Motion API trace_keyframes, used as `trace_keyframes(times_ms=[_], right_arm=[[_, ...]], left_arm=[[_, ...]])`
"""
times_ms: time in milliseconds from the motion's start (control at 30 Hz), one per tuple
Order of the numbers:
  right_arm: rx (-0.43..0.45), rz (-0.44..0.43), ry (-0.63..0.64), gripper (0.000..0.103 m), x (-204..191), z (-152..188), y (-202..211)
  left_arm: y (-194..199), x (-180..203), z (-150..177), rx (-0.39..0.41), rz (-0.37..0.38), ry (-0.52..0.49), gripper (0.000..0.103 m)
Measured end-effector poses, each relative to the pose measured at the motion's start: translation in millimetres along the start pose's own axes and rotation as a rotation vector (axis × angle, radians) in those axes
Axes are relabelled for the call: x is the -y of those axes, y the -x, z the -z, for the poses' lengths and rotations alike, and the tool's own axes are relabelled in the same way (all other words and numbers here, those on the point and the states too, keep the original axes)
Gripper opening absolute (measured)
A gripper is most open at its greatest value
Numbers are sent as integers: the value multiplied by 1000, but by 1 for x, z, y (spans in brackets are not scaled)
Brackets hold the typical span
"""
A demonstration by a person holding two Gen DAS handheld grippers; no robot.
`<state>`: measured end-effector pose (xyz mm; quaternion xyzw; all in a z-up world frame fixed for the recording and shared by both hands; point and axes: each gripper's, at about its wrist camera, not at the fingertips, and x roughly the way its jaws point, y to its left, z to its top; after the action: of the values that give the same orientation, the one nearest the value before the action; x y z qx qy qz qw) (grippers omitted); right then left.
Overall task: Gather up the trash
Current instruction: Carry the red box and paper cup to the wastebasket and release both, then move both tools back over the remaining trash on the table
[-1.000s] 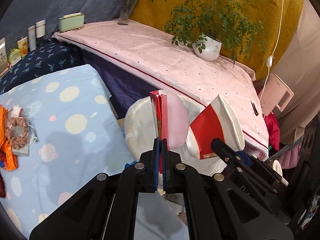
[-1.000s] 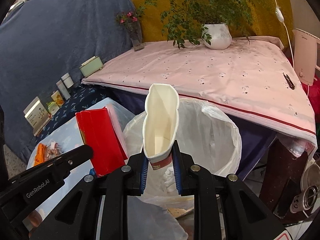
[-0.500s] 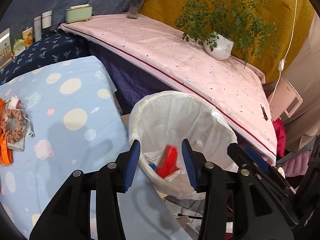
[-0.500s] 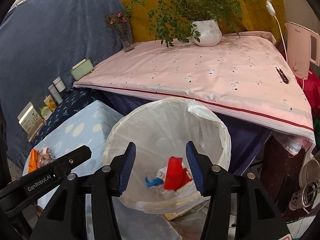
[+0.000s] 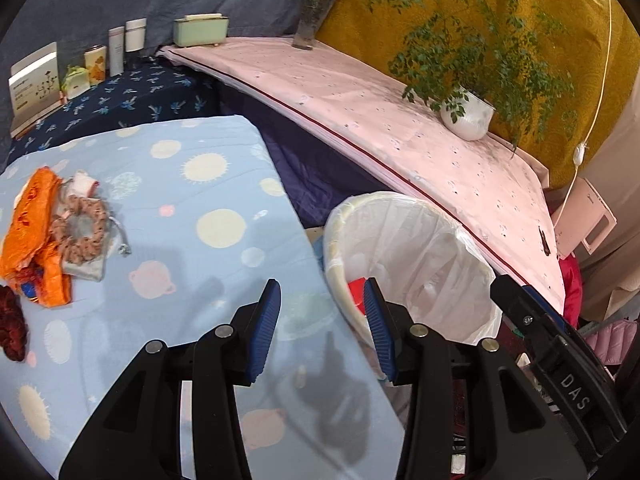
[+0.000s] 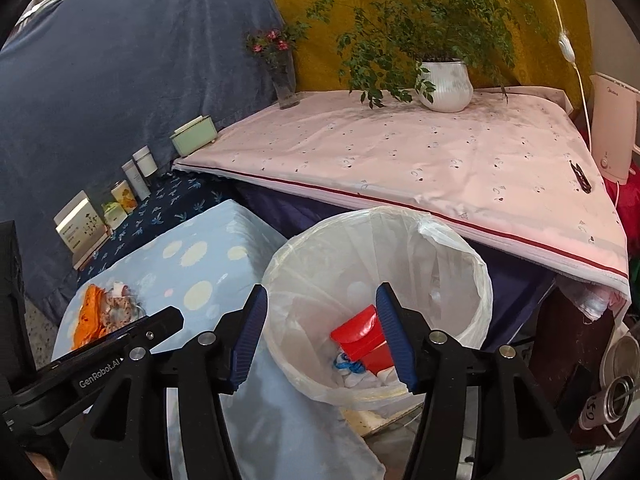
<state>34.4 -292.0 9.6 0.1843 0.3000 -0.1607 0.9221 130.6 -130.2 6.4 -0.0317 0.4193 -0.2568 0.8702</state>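
Both grippers carry nothing: the left gripper (image 5: 322, 330) stands spread above the blue dotted cloth (image 5: 224, 184), and the right gripper (image 6: 322, 338) is opening over the bin (image 6: 478, 276). Its thin plastic liner could catch on a finger and pull loose. Flat red packaging (image 6: 360, 336) lies inside; crumpled orange wrappers (image 5: 34, 216) wait farther left and may slip when pinched.

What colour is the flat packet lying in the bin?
Red packet, clearest in the right wrist view, inside the lined bin.
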Motion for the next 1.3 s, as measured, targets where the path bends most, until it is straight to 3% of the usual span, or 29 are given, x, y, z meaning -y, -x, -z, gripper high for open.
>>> trace_keyframes(times_ms=[167,300,500,633,733,1300], right_arm=[[4,-31,34,56,-27,1,7],[1,-54,70,56,-51,3,8],[-3,-86,110,60,-86,7,9],[-11,-108,133,61,-109,12,8],[-22,-124,147,61,-123,17,6],[-90,-192,238,61,-213,53,-17]], left_arm=[[19,-28,1,24,-37,36,42],[35,-55,2,57,-77,80,56],[54,-99,6,77,-141,131,61],[66,-131,12,89,-195,174,69],[75,-155,18,94,-243,209,82],[100,-274,55,71,-373,377,84]])
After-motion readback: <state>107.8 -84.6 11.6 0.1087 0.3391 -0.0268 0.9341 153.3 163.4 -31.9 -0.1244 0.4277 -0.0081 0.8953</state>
